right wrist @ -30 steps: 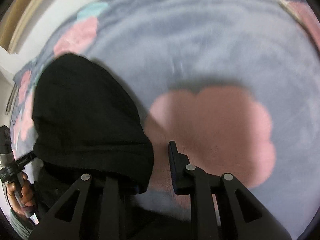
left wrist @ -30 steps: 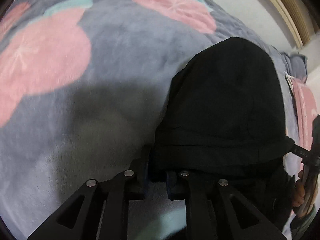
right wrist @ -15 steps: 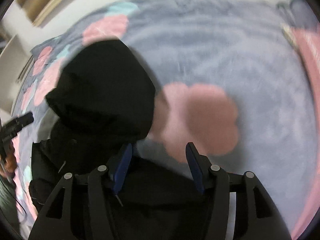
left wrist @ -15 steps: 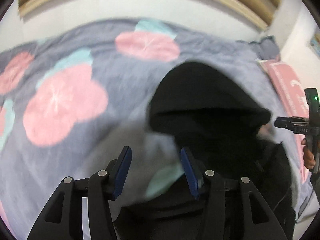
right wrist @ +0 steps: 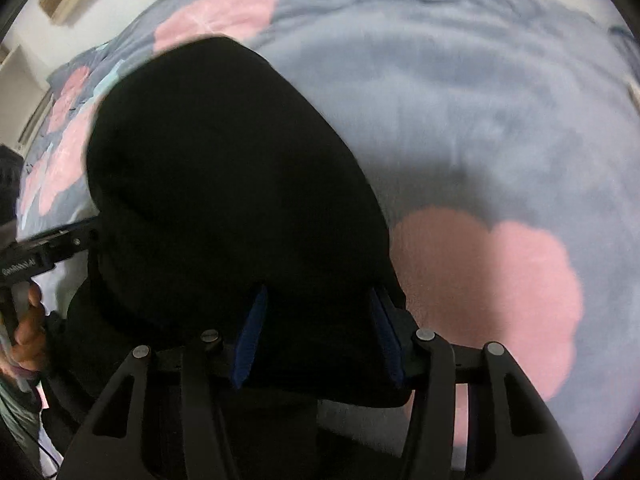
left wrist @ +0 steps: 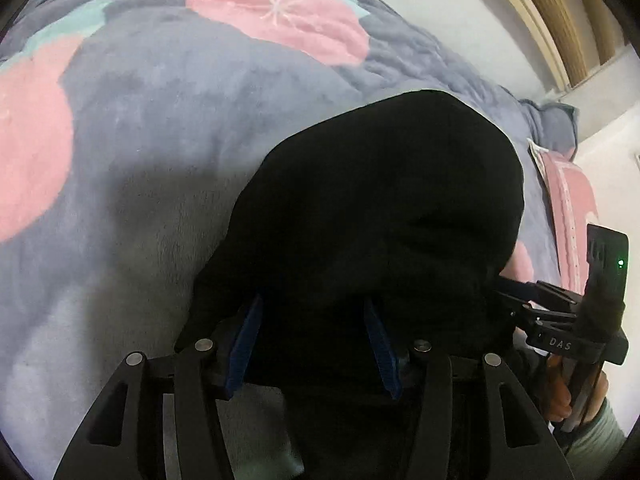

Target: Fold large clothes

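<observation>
While I am holding both tools low over the near edge of the bed, I am listing what is lying ahead, nearest first.

Item one: my left gripper [left wrist: 312, 340], blue pads spread apart, with black cloth sitting between them; I am not pinching it, so far as the gap shows.

Item two: my right gripper [right wrist: 320, 332], likewise spread, straddling the same cloth at its opposite near corner. Neither tool is gripping anything that I can make out.

Item three: the black garment [left wrist: 380, 208], a dark hood-shaped mound, starting right at both sets of pads and running straight away from me toward the far edge of the bed. Its long axis is lying along my fingers, not across them. Its near hem is spanning from one gripper to the other, so I am judging both arms equally near, one at each end.

Item four: the blanket [left wrist: 160, 128], grey-blue with pink blossoms, carrying the garment and spreading bare beyond it on all sides.

I am judging that any coming fold is depending on closing on that near hem first.
</observation>
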Demonstrator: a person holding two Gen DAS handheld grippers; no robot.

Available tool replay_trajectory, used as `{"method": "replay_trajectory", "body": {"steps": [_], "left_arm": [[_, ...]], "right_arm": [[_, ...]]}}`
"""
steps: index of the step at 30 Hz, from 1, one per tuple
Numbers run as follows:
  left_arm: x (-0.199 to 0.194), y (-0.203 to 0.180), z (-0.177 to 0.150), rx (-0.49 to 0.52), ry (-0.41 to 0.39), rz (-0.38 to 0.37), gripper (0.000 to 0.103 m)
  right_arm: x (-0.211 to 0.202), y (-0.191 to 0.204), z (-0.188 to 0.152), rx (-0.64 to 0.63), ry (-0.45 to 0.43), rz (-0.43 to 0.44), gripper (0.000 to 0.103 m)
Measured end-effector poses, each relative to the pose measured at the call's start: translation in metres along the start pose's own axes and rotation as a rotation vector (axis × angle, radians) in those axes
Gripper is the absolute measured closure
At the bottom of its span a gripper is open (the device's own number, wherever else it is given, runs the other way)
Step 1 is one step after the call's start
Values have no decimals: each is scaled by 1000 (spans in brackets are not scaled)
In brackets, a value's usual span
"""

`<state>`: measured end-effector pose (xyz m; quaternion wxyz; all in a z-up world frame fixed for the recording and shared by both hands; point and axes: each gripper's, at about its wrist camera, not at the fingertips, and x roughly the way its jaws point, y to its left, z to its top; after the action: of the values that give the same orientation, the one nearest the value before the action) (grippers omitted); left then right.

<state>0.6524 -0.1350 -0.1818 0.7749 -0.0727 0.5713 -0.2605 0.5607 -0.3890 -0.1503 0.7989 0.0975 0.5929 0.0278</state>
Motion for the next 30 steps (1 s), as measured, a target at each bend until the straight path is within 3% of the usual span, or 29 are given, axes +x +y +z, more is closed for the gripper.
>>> {"method": "replay_trajectory", "body": {"steps": [6, 12, 14, 16, 23, 27, 30], "left_arm": [[-16, -16, -4, 88, -33, 40, 49], [-86, -22, 5, 190, -145, -24, 48], [-99, -20, 17, 202, -168, -34, 43], [-100, -18, 34, 204, -169, -42, 27], [-39, 1, 78, 153, -13, -116, 26], [4, 13, 83, 87, 107, -265, 26], [20, 9, 81, 103, 116, -236, 30]], "right_arm": [[-18, 3, 0, -50, 1, -9, 48], [-71, 2, 13, -108, -64, 65, 40], [-81, 3, 23, -129, -87, 70, 36], [-85, 4, 36, -146, -99, 59, 35], [-45, -8, 80, -122, -25, 158, 34], [-11, -15, 94, -93, 33, 228, 34], [14, -4, 96, -107, 79, 267, 34]]}}
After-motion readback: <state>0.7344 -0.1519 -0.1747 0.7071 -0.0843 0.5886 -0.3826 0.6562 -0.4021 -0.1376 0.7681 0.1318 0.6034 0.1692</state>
